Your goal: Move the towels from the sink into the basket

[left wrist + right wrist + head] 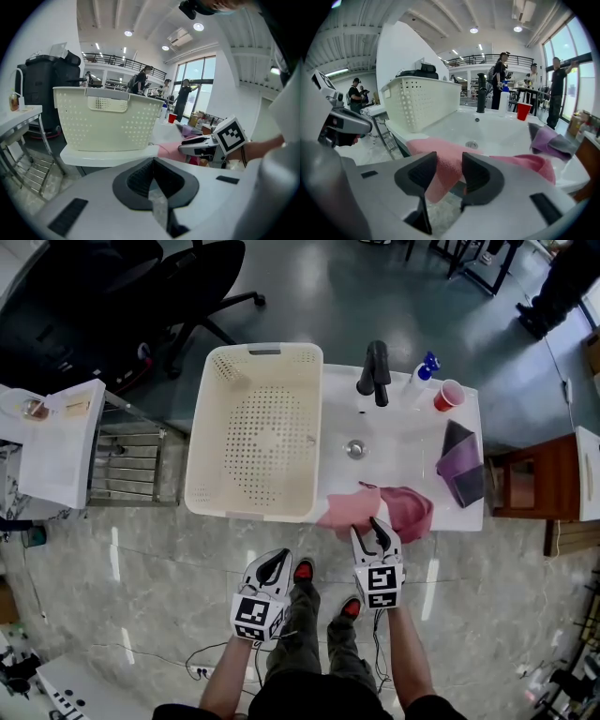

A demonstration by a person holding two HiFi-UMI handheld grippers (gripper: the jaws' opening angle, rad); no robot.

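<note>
nearest of all are the two grippers, held side by side in front of the counter. right gripper has its jaws standing wide apart, and its own view shows a hanging flap of the pink towel in the gap between them. the pads do not look pressed on the cloth, so i judge it not yet gripped. left gripper has its jaws closed together with nothing in them. it sits off to the left, short of the counter, roughly in line with the near right corner of the basket.

that pink towel is draped over the front rim of the sink, its long axis running left to right along the rim. one end lies close to the basket's corner and the bulkier, bunched end lies to the right. a second towel, purple and dark grey, lies folded at the sink's right edge, well apart from both grippers.

what the coming move turns on: the pink towel lies straight ahead of the right gripper, which is plainly the nearer one. the perforated cream basket, empty as far as the head view shows, lies to the left of the towel, just beside the basin. a grip on the flap would probably call for a lift and a carry leftward over the basket's right wall. the loose end may drag across the rim.
</note>
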